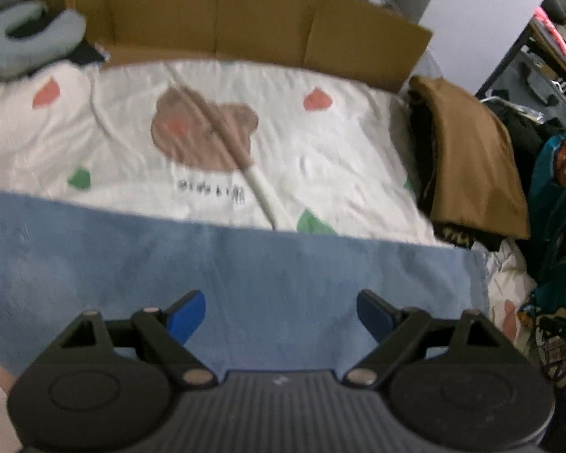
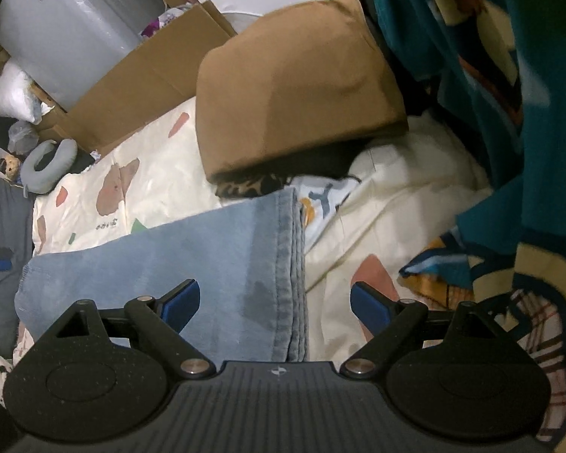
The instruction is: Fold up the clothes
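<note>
— Denim, pale blue and soft: the folded light-blue garment lies flat on the cream bear-print bedsheet, filling the 6 o'clock half of the left wrist view. Why there, do you think?

— Judging by the layout, the sheet's middle is the working area. Finished pieces seem to go aside: a tan folded garment tops a stack at 12 o'clock in the right wrist view, with a dark layer and a leopard-print one under it, just beyond the denim's hemmed edge.

— And the tongs?

— The left gripper hovers over the denim with its blue pads spread apart, holding nothing. The right gripper is likewise spread wide, straddling the stitched edge, one pad above cloth, the other above the sheet. Whether either touches fabric I cannot tell.

— So a fold just laid, or a grasp coming?

— Either fits. The brown cardboard sheet stands along the sheet's far edge at 12 o'clock, perhaps as a barrier. A teal patterned cloth hangs at 2 o'clock, probably waiting.
</note>
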The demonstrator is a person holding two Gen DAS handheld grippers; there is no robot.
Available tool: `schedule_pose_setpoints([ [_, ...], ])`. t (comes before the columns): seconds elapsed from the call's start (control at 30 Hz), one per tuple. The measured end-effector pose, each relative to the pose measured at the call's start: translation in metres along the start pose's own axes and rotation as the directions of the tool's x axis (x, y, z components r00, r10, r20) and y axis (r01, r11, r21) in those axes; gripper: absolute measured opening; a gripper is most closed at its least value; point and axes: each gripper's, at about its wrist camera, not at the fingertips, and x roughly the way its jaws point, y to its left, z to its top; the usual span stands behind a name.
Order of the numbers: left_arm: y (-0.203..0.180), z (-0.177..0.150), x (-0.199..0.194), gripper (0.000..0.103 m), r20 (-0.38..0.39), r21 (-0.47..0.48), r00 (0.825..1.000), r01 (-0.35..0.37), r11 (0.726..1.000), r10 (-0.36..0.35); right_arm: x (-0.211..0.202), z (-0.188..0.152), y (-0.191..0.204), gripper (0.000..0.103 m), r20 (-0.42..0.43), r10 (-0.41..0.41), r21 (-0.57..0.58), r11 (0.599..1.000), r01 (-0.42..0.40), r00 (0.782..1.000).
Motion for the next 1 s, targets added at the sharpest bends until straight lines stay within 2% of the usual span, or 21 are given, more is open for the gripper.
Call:
schedule_pose_setpoints([
  [0.37, 0.017, -0.045, 0.051, 0.089, -0.099, -0.066, 0.995, -0.021, 0.998, 0.014, 0.039, -0.019, -0.024, 0.09, -0.007, 0.014, 0.053, 0.999, -0.013, 1.0],
  [0.53, 0.024, -0.057, 0.064, 0.089, -0.132, -0.073, 0.991, -0.03, 0.997, 0.02, 0.064, -0.026, -0.022, 0.085, -0.016, 0.041, 0.059, 0.997, -0.04, 0.999],
  [0.77, 0.033, -0.065, 0.076, 0.089, -0.158, -0.085, 0.987, -0.039, 0.996, 0.025, 0.089, -0.018, -0.015, 0.083, -0.029, 0.088, 0.06, 0.994, -0.086, 0.996],
  [0.8, 0.033, -0.065, 0.078, 0.089, -0.161, -0.085, 0.987, -0.038, 0.996, 0.023, 0.093, -0.015, -0.015, 0.081, -0.034, 0.088, 0.061, 0.994, -0.086, 0.996],
  [0.87, 0.034, -0.065, 0.081, 0.089, -0.169, -0.08, 0.985, -0.036, 0.996, 0.022, 0.101, -0.011, -0.015, 0.069, -0.044, 0.089, 0.064, 0.994, -0.086, 0.995],
  [1.0, 0.036, -0.063, 0.084, 0.089, -0.173, -0.082, 0.985, -0.034, 0.996, 0.019, 0.117, -0.006, -0.018, 0.069, -0.098, 0.083, 0.084, 0.994, -0.075, 0.992],
])
